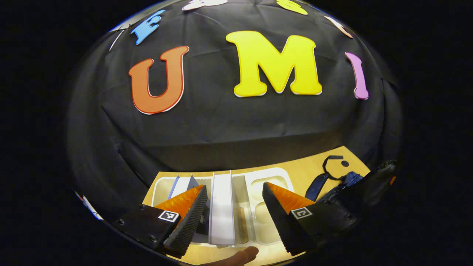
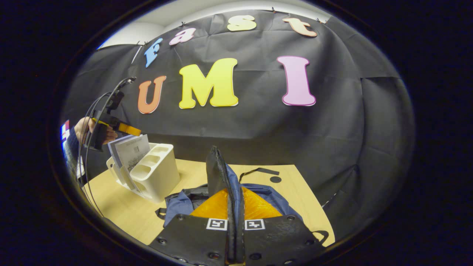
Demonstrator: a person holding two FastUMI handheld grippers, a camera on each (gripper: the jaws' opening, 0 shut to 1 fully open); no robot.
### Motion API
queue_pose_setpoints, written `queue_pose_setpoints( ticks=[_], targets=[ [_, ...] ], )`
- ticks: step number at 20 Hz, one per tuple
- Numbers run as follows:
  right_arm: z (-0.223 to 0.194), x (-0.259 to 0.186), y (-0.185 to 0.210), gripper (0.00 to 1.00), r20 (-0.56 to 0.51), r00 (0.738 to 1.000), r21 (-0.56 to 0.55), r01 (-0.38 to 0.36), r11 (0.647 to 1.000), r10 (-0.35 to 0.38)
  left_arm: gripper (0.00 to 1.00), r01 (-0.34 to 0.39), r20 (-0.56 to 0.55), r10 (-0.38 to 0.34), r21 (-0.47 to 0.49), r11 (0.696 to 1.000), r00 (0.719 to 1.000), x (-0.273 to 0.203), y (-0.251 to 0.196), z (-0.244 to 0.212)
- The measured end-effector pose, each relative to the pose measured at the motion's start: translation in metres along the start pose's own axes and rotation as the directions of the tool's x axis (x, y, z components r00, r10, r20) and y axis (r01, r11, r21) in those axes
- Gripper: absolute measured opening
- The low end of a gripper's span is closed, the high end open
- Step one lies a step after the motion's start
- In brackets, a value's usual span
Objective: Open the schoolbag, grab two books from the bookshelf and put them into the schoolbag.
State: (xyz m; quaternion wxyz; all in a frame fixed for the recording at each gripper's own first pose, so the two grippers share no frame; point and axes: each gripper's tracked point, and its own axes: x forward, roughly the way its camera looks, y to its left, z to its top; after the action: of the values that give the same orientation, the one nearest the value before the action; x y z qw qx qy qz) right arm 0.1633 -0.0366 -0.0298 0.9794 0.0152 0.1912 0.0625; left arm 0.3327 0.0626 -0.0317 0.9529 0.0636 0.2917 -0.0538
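Blue cloth of the bag (image 2: 258, 192) lay on the table (image 2: 122, 210) just right of the rack (image 2: 157, 173), its flap (image 2: 216, 173) pinched upright in the clenched right gripper (image 2: 235, 218). The left gripper (image 1: 232, 216) hung released above the rack, fingers straddling a white book (image 1: 221, 207). If it clamped off-centre, the neighbouring book (image 1: 181, 186) might drag up too, or the light rack could tip. The flap might slip and cover the opening.

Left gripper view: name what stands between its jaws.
That view shows a white book, upright in the cream bookshelf, between the left gripper's open jaws.
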Motion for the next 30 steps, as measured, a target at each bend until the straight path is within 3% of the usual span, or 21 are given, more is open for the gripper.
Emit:
queue_pose_setpoints(
  ticks=[8,11,12,15,18,19,21,25,27,30],
  targets=[
    [-0.010,0.002,-0.013,0.02,0.012,1.000,0.051,-0.024,0.998,0.023,0.92,-0.047,-0.234,0.050,0.018,0.999,0.971,0.033,0.011,-0.039],
    [-0.014,0.002,-0.012,0.02,0.009,0.999,0.053,-0.034,0.998,0.034,0.83,-0.109,-0.329,0.117,0.042,0.993,0.937,0.035,0.021,-0.058],
    [-0.015,0.002,-0.012,0.02,0.010,0.999,0.050,-0.034,0.998,0.034,0.84,-0.101,-0.356,0.108,0.038,0.994,0.928,0.038,0.018,-0.065],
    [-0.018,0.003,-0.011,0.02,0.010,0.999,0.046,-0.036,0.998,0.036,0.71,-0.060,-0.420,0.061,0.015,0.998,0.906,0.039,0.009,-0.077],
    [-0.016,0.000,-0.011,0.02,0.023,0.999,0.045,-0.036,0.998,0.035,0.50,-0.014,-0.425,0.014,0.005,1.000,0.905,0.041,0.003,-0.076],
    [-0.017,0.000,-0.011,0.00,0.025,0.999,0.048,-0.038,0.998,0.036,0.56,0.001,-0.433,0.004,0.013,1.000,0.902,0.041,0.000,-0.076],
    [-0.020,0.001,-0.011,0.02,0.024,0.999,0.051,-0.040,0.998,0.039,0.49,0.038,-0.444,-0.024,0.023,0.999,0.896,0.038,-0.008,-0.076],
    [-0.026,0.003,-0.011,0.02,0.006,0.999,0.063,-0.036,0.997,0.035,0.48,0.041,-0.438,-0.024,0.030,0.999,0.898,0.026,-0.009,-0.075],
    [-0.026,0.003,-0.010,0.02,0.011,0.999,0.063,-0.038,0.997,0.037,0.48,-0.004,-0.385,0.025,0.054,0.999,0.923,0.016,0.004,-0.065],
    [-0.030,0.003,-0.008,0.02,0.008,0.999,0.066,-0.043,0.997,0.042,0.48,0.010,-0.328,-0.009,0.001,1.000,0.945,-0.004,0.003,-0.063]
  ],
)
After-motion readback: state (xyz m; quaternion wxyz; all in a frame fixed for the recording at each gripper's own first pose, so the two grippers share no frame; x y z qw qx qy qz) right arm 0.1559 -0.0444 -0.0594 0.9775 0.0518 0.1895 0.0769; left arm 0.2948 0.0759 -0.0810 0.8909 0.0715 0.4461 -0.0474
